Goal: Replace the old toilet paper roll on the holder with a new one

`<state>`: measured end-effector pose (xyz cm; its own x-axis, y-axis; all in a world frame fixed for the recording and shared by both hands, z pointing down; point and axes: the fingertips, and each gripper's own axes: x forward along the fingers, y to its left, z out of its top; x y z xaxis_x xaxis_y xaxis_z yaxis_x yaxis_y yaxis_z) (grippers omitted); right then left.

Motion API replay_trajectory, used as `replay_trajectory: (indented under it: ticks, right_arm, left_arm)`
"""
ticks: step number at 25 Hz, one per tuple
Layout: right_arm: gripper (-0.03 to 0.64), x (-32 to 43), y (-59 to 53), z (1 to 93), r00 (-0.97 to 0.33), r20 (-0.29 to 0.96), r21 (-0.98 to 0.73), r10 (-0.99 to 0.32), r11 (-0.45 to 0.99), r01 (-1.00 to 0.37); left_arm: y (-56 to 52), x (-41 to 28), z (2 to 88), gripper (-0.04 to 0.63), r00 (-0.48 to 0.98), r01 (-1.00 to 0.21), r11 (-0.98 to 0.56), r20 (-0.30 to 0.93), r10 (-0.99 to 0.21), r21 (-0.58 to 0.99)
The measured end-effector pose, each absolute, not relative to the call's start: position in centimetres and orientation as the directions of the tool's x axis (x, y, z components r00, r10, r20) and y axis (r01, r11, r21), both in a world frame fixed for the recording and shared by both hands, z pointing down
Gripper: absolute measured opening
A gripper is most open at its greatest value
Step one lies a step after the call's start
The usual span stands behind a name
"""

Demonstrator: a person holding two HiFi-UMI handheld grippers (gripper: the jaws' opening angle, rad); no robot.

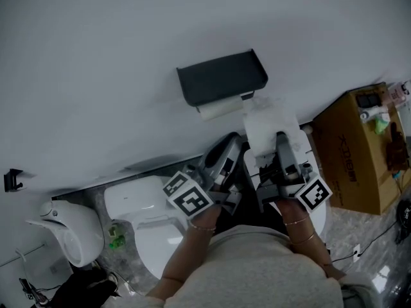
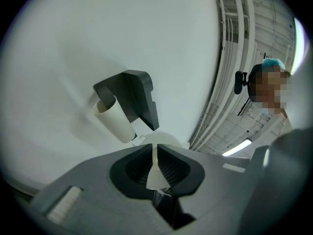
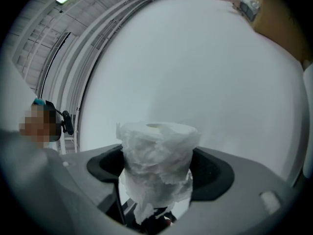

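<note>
While the bare tube [image 2: 113, 120] still sits on the holder [image 2: 134, 99], we pinch the new roll [image 3: 157, 155] in the right gripper [image 3: 156, 177] fingers near it. The left gripper [image 2: 155, 166] fingers squeeze a paper scrap [image 2: 155, 178]. The swap remains.

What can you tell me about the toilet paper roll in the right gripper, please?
The toilet paper roll is white, soft-looking tissue with a ragged, crumpled outer layer and a torn tail hanging at its near end. Its hollow core shows at the far end. It stands lengthwise between the right gripper's jaws, which press on its sides, close to the dark wall holder.
</note>
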<state>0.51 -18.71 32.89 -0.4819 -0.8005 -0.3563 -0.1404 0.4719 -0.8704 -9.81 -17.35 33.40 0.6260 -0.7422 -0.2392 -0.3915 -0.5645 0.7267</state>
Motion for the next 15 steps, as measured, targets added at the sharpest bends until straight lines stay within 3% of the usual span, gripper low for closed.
replay_trajectory:
  ticks: [9, 13, 15]
  right_arm:
    - [0.402, 1.0, -20.4, 33.7, -0.496, -0.333, -0.882, -0.802, 0.451, -0.137]
    - [0.402, 2.2, -22.5, 34.9, -0.488, -0.306, -0.897, -0.818, 0.42, -0.141]
    - [0.402, 3.0, -23.8, 35.4, -0.483, -0.298, -0.902, -0.823, 0.409, -0.14]
  left_arm:
    - [-19.1, -11.3, 34.8, 0.02, 0.531, -0.445, -0.465, -0.193, -0.825, 0.765]
    - [-21.3, -10.9, 35.9, 0.098, 0.512, -0.455, -0.425, -0.161, -0.844, 0.782]
    - [-22.7, -10.2, 36.6, 0.099, 0.513, -0.45, -0.413, -0.15, -0.845, 0.791]
